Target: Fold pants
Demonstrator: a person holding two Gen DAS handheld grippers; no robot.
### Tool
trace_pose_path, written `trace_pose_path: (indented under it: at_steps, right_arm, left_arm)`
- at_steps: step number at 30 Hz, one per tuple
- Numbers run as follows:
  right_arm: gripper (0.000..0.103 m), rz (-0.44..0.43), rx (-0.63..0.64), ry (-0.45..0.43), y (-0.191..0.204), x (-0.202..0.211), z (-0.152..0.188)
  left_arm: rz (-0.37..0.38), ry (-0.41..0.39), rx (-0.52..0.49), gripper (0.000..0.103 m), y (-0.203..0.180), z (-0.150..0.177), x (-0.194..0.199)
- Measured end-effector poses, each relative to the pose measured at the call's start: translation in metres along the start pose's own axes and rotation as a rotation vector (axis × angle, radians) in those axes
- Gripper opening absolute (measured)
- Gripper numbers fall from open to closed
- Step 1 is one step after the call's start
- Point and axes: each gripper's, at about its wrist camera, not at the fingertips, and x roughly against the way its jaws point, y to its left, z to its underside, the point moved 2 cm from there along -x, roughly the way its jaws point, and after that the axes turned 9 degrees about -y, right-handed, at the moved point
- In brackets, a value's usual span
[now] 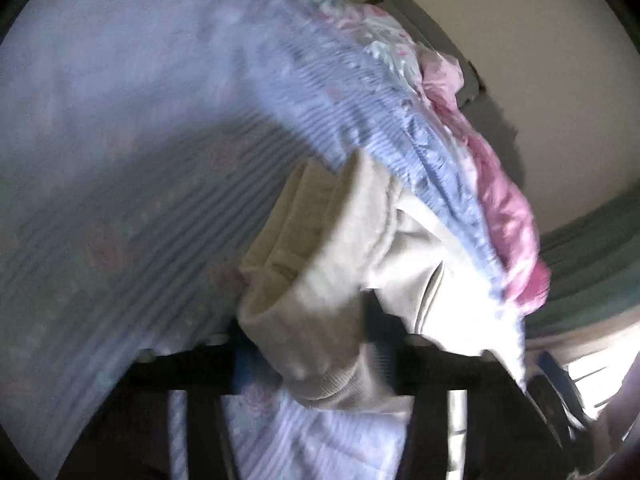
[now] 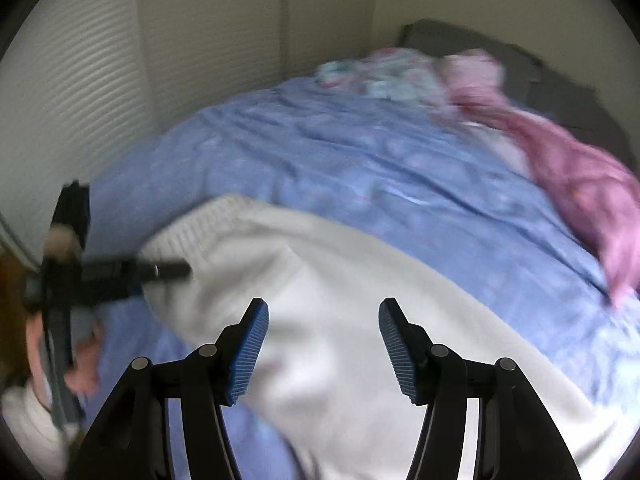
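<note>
On the blue floral bedspread (image 2: pixel 360 152) our cream knit pants (image 2: pixel 340 320) lie spread, left gripper (image 1: pixel 312 356) clamped on their ribbed cuff to anchor it, right gripper (image 2: pixel 324 344) hovering apart, empty, above them.

We see the right gripper (image 2: pixel 323 344) hanging over the cream pants (image 2: pixel 328 304), jaws apart, blue ribbed pads (image 2: pixel 248 354) clear of the cloth, nothing between them; pants lie spread on the blue bedspread (image 2: pixel 340 152), ribbed waistband (image 2: pixel 200 220) toward the upper left; left gripper (image 2: pixel 176 270) comes in from the left edge, held by a hand (image 2: pixel 82 368) with a white sleeve (image 2: pixel 28 416), its tip at the pants' left edge, jaw state unreadable through blur; pink cloth (image 2: pixel 580 176) and a floral bundle (image 2: pixel 384 74) lie far side of the bed; slatted doors (image 2: pixel 80 88) behind.
</note>
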Motion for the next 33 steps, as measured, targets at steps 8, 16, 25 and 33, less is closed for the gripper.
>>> trace_pose_path:
  at_steps: [8, 16, 25, 33]
  right_arm:
    - [0.068, -0.006, -0.067, 0.08, 0.031, 0.015, 0.036]
    - [0.068, -0.11, -0.456, 0.304, -0.012, 0.021, 0.078]
    - [0.068, -0.155, -0.379, 0.138, -0.014, 0.075, 0.134]
    - [0.047, -0.217, -0.359, 0.11, -0.011, 0.046, 0.164]
  left_arm:
    - [-0.203, -0.15, -0.124, 0.016, -0.058, -0.074, 0.029]
    - [-0.423, -0.157, -0.337, 0.069, -0.09, -0.044, 0.037]
    - [-0.316, -0.077, -0.336, 0.089, -0.074, 0.05, 0.079]
    - [-0.271, -0.032, -0.263, 0.087, -0.041, 0.069, 0.066]
